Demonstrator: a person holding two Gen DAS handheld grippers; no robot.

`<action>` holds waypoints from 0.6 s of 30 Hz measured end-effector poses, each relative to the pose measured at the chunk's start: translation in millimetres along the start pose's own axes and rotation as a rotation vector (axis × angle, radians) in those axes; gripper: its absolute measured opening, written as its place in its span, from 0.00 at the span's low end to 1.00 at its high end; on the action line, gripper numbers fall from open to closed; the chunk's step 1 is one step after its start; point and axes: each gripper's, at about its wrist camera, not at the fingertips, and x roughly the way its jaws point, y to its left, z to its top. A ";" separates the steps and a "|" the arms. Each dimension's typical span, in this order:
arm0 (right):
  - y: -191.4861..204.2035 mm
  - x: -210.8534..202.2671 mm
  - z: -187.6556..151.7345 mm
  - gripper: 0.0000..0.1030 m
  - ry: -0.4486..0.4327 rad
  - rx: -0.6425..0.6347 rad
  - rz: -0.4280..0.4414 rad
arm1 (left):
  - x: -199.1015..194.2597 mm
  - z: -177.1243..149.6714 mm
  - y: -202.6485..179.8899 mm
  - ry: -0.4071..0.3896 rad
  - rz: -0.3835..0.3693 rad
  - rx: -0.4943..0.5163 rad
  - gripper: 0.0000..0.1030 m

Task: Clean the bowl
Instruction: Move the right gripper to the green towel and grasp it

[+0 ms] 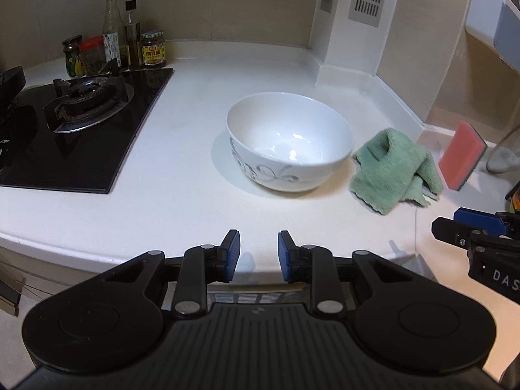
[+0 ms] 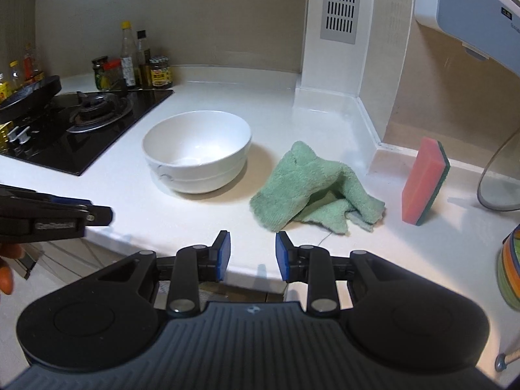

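A white bowl (image 1: 289, 141) with a grey swirl pattern stands upright on the white counter (image 1: 182, 178); it also shows in the right wrist view (image 2: 196, 156). A crumpled green cloth (image 1: 395, 170) lies just right of it, seen too in the right wrist view (image 2: 313, 188). A pink sponge with a green back (image 1: 461, 156) stands on edge further right (image 2: 424, 182). My left gripper (image 1: 259, 255) is open and empty over the counter's front edge, short of the bowl. My right gripper (image 2: 253, 255) is open and empty, short of the cloth.
A black gas hob (image 1: 78, 120) lies at the left, with jars and bottles (image 1: 130, 45) behind it. A white column with a vent (image 2: 338, 32) rises at the back. A glass lid (image 2: 497, 182) and a striped container (image 2: 512, 273) stand at the right.
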 end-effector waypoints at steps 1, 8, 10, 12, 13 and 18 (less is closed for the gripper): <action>-2.1 8.5 5.3 0.25 0.005 0.000 -0.008 | 2.5 2.1 2.4 0.005 -0.004 0.002 0.30; -7.5 65.5 32.7 0.25 0.046 -0.017 -0.052 | 25.2 21.5 16.2 0.042 -0.033 0.031 0.30; -3.7 76.9 42.4 0.25 0.016 -0.077 -0.110 | 30.9 29.6 17.4 0.035 -0.038 0.056 0.30; -1.7 83.8 51.3 0.25 -0.016 -0.135 -0.152 | 34.8 36.3 19.0 0.029 -0.031 0.066 0.30; -0.1 87.9 55.6 0.25 -0.016 -0.166 -0.152 | 36.7 39.6 19.8 0.026 -0.027 0.070 0.30; 18.0 109.6 55.8 0.25 0.049 -0.434 -0.144 | 49.5 57.8 23.4 0.037 -0.001 0.079 0.30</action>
